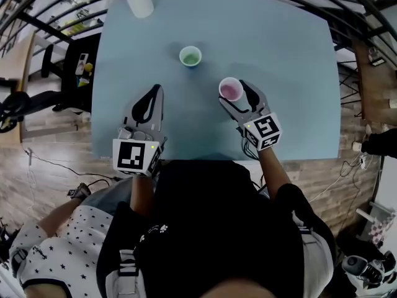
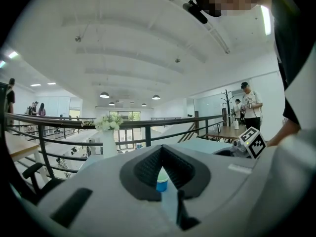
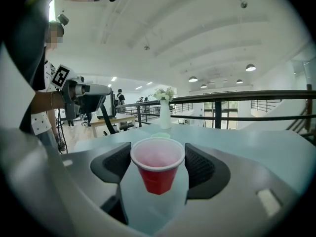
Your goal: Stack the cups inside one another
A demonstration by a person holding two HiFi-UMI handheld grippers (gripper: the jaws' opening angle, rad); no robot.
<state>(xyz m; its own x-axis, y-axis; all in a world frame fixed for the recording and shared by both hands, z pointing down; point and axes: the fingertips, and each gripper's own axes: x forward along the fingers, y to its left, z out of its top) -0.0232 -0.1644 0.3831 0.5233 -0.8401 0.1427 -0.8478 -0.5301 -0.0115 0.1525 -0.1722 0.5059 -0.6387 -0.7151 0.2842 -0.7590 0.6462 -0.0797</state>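
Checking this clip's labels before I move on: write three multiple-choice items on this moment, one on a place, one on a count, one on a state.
1. Where is the green cup?
A. On the table, apart from the red cup
B. On the floor
C. Nested inside the red cup

2. How many cups are in view?
A. One
B. Two
C. Three

3. What is the state of the right gripper?
A. Open, with nothing between its jaws
B. Shut on the red cup
C. Shut on nothing

Answers:
1 A: the head view shows it standing alone on the table, farther out than the red cup.
2 B: only the green cup and the red cup appear.
3 B: the right gripper view shows the pads against the cup's rim on both sides.
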